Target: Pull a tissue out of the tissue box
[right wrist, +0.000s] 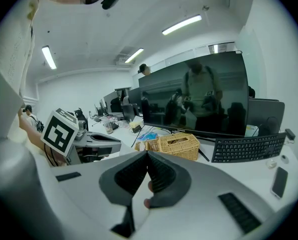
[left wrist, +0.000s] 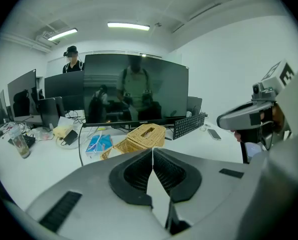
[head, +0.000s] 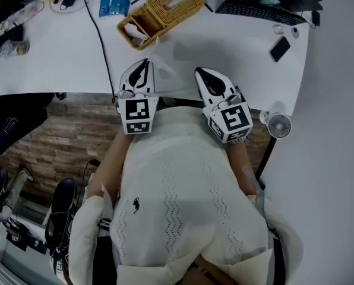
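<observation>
White office desk (head: 58,55): wicker tissue box (head: 165,8), keyboard (head: 257,12); left tool (head: 142,65), right tool (head: 204,75) closed, empty.

On the white counter (head: 224,40) a wicker box (head: 162,10) lies aslant, well apart from the left tool (head: 142,65) and right tool (head: 202,74), both over the near edge, tips seemingly together, a phone (head: 279,48) farther right.

No words or numbers can be read. The monitor (left wrist: 134,91) has a small white brand mark on its lower edge, too small to make out. Print on the blue packet (left wrist: 99,144) on the table (left wrist: 34,164) is blurred. The cube (head: 136,116) on the left tongs (head: 144,62) and the cube (head: 230,119) on the right tongs (head: 199,71) bear only black-and-white square patterns.
</observation>
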A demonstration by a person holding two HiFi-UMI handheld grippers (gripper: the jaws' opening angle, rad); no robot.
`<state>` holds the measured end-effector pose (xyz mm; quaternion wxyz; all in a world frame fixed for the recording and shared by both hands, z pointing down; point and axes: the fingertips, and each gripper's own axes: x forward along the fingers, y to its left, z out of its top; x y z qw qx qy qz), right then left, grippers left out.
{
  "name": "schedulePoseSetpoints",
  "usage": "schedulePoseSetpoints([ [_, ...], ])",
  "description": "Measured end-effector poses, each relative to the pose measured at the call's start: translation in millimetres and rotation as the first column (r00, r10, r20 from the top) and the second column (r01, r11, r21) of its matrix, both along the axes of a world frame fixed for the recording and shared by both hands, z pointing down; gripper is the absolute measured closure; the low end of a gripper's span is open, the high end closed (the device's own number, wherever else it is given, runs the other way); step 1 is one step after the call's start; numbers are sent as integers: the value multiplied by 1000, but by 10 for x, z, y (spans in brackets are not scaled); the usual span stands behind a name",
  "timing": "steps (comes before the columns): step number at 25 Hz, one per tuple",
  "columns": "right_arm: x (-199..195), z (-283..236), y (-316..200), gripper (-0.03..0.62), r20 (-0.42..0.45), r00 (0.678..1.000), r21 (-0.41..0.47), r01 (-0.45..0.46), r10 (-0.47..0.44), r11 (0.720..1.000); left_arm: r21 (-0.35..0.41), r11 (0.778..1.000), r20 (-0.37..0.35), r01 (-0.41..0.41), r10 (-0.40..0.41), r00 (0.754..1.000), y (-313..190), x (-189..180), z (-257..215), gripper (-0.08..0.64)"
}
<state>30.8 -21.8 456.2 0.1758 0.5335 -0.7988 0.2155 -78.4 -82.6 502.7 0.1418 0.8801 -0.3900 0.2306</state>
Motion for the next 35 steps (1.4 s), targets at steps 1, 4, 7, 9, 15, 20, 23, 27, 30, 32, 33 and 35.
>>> schedulePoseSetpoints([
  [1,3,-8,-9,591,0,1000,3,-3,3,1000,5,1000,-8,0,0,1000,-13,3,-33,545],
  [4,16,-38,-35,591,-2,1000,14,-12,12,1000,23,1000,-26,0,0,1000,-50,17,-132,545],
  [7,17,-102,-71,591,-2,1000,30,-16,16,999,42,999,-44,-2,4,999,-96,24,-237,545],
  [9,25,-158,-95,591,8,1000,42,-21,20,999,63,998,-50,-2,6,999,-137,25,-313,545],
  [15,94,-328,-157,591,23,999,85,-36,34,996,116,993,-74,21,-13,997,-270,2,-533,545],
  [20,140,-485,-187,591,13,999,123,-38,36,992,146,989,-98,36,-22,995,-319,3,-711,545],
  [23,167,-583,-189,591,8,999,147,-42,41,988,163,986,-113,34,-15,993,-319,27,-812,545],
  [27,208,-712,-190,591,6,998,175,-57,56,983,178,984,-125,29,-7,992,-334,40,-918,545],
  [30,253,-809,-174,591,7,997,196,-71,71,978,192,981,-135,21,6,991,-337,60,-1013,545],
  [32,271,-879,-172,591,3,997,211,-76,77,975,204,979,-142,14,15,990,-339,70,-1087,545],
  [33,279,-917,-172,591,1,997,218,-77,79,973,209,978,-146,13,18,989,-340,73,-1125,545],
  [35,297,-999,-176,591,-2,997,235,-78,81,969,219,976,-154,13,21,988,-348,78,-1201,545],
])
